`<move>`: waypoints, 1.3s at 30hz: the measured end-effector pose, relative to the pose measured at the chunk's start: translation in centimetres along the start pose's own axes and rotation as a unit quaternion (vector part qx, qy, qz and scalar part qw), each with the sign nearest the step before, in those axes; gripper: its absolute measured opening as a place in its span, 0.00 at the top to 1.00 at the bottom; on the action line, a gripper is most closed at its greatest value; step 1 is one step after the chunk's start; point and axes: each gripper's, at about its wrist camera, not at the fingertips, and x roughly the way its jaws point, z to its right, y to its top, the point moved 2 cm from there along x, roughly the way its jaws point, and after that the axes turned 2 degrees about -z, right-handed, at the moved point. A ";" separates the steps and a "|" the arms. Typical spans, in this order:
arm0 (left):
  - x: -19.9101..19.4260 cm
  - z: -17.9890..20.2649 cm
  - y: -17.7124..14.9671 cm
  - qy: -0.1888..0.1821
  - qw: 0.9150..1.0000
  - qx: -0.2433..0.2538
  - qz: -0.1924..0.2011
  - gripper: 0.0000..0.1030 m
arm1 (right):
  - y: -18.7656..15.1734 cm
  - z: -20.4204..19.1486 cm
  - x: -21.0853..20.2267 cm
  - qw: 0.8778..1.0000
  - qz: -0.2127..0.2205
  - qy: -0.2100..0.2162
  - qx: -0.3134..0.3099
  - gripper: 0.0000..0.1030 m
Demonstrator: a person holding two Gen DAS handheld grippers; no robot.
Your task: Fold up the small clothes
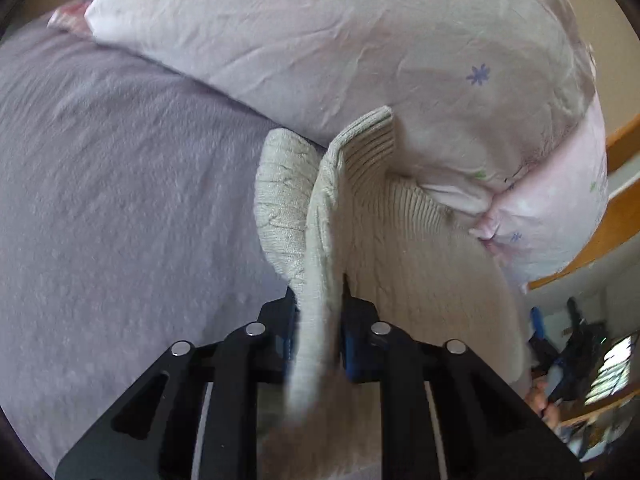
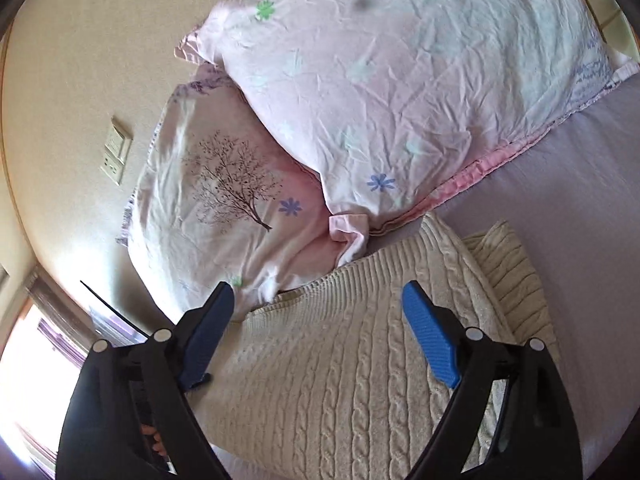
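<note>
I see a cream cable-knit sweater (image 2: 340,364) lying on the lavender bedsheet (image 2: 580,208) with its ribbed hem touching the pink pillows (image 2: 400,80), one fold of it (image 1: 320,280) raised on edge and pinched above the flat body.

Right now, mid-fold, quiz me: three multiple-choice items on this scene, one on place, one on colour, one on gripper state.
1. Where does the sweater lie?
A. on a chair
B. on the bed, by the pillows
C. on the floor

2. What colour is the sweater?
A. cream
B. navy
C. red

3. What is the left gripper doing?
A. open, empty
B. shut on a pillow
C. shut on the sweater

Answers: 1 B, the knit rests on the lavender sheet below the pillows. 2 A, the cable knit is cream. 3 C, a fold of knit runs between its fingers, while the right gripper is open.
</note>
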 end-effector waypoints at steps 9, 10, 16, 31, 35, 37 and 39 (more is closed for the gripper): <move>-2.4 19.1 -0.1 -0.070 0.993 0.079 0.045 0.88 | 3.5 1.7 -6.5 0.996 0.087 -0.003 0.013 0.17; -1.6 21.6 -0.7 -0.082 0.992 0.091 0.041 0.88 | 3.8 1.9 -7.0 0.995 0.094 -0.010 0.011 0.17; 11.8 34.3 -7.8 -0.135 0.981 0.121 -0.071 0.87 | 5.2 4.1 -8.5 0.991 0.110 -0.075 0.002 0.17; 3.9 29.6 -11.3 -0.096 0.958 0.269 -0.032 0.29 | 3.5 5.3 -1.8 0.989 -0.082 -0.120 -0.039 0.56; 4.1 27.2 -13.9 -0.091 0.949 0.299 -0.042 0.29 | 2.3 5.6 0.7 0.976 -0.128 -0.160 -0.070 0.91; 4.7 26.8 -14.8 -0.079 0.944 0.319 -0.041 0.29 | 3.1 5.5 -0.3 0.981 -0.080 -0.161 -0.073 0.93; 6.2 26.7 -15.4 -0.073 0.941 0.322 -0.069 0.30 | 4.1 6.3 -1.5 0.983 -0.039 -0.171 -0.054 0.93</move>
